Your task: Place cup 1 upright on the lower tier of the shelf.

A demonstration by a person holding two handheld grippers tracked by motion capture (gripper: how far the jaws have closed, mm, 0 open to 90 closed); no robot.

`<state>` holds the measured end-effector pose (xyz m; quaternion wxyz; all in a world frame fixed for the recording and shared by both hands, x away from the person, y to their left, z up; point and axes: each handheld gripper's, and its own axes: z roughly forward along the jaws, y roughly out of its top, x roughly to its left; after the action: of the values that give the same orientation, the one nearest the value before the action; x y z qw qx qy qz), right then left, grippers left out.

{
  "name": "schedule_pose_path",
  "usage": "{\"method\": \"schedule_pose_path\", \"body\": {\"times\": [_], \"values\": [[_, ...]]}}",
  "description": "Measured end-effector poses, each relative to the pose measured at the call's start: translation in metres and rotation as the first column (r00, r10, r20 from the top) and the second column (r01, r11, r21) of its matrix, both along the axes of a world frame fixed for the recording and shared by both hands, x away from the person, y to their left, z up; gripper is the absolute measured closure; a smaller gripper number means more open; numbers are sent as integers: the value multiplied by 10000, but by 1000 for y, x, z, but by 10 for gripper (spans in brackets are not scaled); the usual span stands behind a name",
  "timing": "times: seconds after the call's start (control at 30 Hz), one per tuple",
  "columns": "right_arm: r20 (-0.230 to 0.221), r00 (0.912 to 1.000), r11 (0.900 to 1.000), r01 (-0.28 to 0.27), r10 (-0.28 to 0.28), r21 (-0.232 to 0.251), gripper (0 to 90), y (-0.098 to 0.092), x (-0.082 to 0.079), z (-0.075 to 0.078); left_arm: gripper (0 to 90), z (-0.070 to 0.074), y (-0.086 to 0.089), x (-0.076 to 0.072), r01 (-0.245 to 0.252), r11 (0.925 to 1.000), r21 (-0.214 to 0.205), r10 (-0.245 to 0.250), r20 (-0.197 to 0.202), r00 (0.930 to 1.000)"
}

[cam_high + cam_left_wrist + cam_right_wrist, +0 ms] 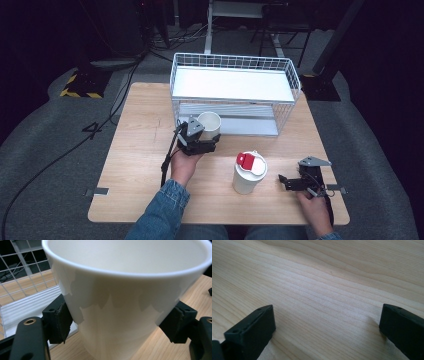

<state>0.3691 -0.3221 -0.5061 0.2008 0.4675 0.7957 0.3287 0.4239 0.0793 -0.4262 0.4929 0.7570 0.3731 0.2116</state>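
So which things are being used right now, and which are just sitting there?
In use:
- left gripper, shut on the white cup
- wire rack, right by the cup

Just sitting:
- lidded cup with red tab
- right gripper, open over the table

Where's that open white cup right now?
In the high view the white cup sits left of centre, clamped in the left gripper, just in front of the wire rack and up-left of the lidded cup.

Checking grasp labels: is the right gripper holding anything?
No, the right gripper stands open over bare table, nothing between its jaws.
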Motion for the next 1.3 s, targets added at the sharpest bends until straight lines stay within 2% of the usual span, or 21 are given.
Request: {"method": "schedule_pose_path", "body": {"times": [0.2,0.23,0.33,0.47,0.73,1.07,1.3], "values": [[-2,10000,10000,-8,8,2,6,0,0,0,222,2,-10,6,-104,9999,97,102,211,9997],[-5,10000,10000,-5,5,2,5,0,0,0,222,1,-13,8,-196,9998,-33,197,231,9995],[7,10000,10000,-21,21,18,5,0,0,0,223,-2,-17,13,-231,9996,-130,233,167,9996],[-4,10000,10000,-29,29,19,5,1,0,0,223,-4,-23,21,-208,9998,38,208,77,9998],[1,10000,10000,-46,46,-4,5,1,0,0,223,-10,-37,38,-366,9993,49,366,-34,9993],[-5,10000,10000,-45,45,-1,5,1,0,0,222,-16,-51,53,-626,9980,1,626,364,9974],[0,10000,10000,-48,48,-1,5,1,0,0,222,-25,-60,62,-826,9965,106,821,463,9956]]}}
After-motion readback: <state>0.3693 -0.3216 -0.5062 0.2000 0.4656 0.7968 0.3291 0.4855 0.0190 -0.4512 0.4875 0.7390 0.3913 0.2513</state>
